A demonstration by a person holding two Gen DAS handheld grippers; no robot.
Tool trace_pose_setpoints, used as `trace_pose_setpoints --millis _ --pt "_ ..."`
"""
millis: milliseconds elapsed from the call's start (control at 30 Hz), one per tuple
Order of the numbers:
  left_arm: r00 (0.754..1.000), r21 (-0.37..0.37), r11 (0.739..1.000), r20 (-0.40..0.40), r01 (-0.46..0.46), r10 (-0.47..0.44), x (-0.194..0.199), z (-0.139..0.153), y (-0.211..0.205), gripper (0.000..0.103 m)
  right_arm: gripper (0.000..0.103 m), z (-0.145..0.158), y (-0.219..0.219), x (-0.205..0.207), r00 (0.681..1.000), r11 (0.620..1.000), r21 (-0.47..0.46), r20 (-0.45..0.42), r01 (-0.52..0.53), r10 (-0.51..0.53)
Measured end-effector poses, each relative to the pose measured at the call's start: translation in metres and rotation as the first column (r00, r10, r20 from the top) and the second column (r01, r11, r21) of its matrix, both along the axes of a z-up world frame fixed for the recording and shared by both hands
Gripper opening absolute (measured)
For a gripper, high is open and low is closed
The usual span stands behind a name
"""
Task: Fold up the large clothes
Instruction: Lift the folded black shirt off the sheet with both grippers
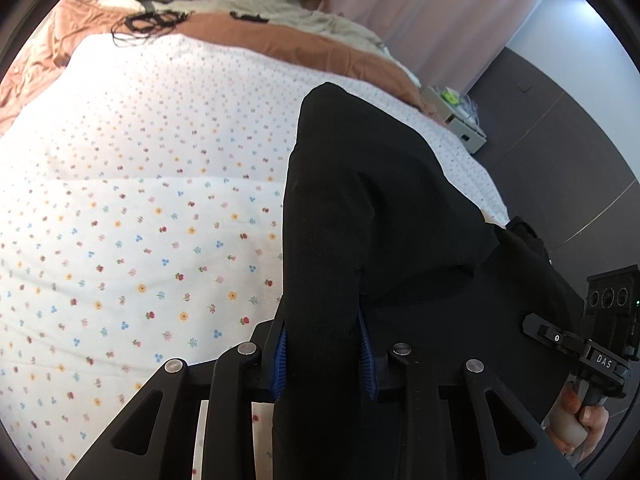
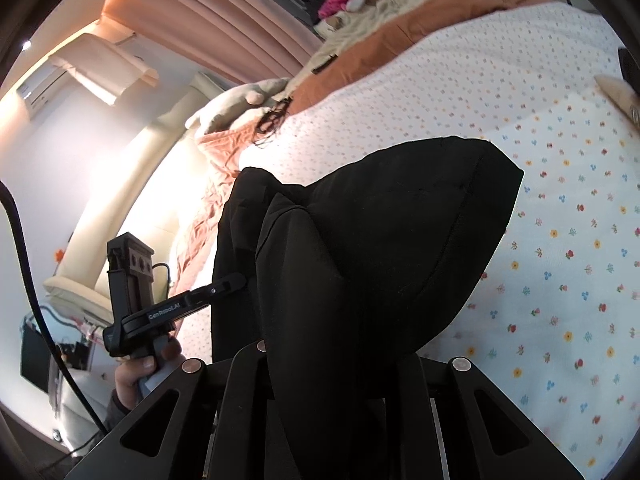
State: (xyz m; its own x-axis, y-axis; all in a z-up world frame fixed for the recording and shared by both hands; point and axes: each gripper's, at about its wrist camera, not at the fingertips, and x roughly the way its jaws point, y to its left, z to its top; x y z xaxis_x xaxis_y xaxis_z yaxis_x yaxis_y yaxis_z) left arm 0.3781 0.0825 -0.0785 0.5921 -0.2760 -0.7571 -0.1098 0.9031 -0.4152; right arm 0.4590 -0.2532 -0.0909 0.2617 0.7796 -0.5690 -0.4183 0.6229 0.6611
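A large black garment (image 1: 380,200) is raised above the flowered bed sheet (image 1: 140,200), its far end still lying on the bed. My left gripper (image 1: 323,350) is shut on a thick fold of it, a blue pad (image 1: 280,354) pressing each side. In the right wrist view the same garment (image 2: 400,220) drapes over my right gripper (image 2: 340,364) and hides its fingers; the cloth rises from between them. The left gripper (image 2: 236,280) bites the cloth's left edge there. The right gripper (image 1: 532,326) shows at the garment's right edge in the left wrist view.
An orange blanket (image 1: 280,40) and beige bedding (image 1: 320,16) lie at the bed's far end, with a dark tangle (image 1: 148,22) on them. A bedside stand (image 1: 464,120) is by the dark floor. Curtains (image 2: 224,20), a cream chair (image 2: 120,200) and a black cable (image 2: 24,260) are at left.
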Motion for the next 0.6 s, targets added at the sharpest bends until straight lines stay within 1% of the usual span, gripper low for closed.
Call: trace_pose_setpoints --millis 333,500,600 --pt "0.997 0.008 1.000 0.074 -0.016 0.016 -0.035 0.035 -0.007 0.028 0.017 0.033 -0.005 -0.036 0.998 0.999 0.039 0.063 -0.019 0.017" --pt "0.991 0.015 1.000 0.128 -0.027 0.025 -0.061 0.054 -0.010 0.026 0.017 0.054 -0.007 -0.060 0.993 0.998 0.058 0.115 -0.039 0.032" --pt "0.986 0.015 0.999 0.162 -0.028 0.026 -0.078 0.067 -0.013 0.024 0.016 0.063 -0.011 -0.072 0.990 0.997 0.072 0.138 -0.034 0.024"
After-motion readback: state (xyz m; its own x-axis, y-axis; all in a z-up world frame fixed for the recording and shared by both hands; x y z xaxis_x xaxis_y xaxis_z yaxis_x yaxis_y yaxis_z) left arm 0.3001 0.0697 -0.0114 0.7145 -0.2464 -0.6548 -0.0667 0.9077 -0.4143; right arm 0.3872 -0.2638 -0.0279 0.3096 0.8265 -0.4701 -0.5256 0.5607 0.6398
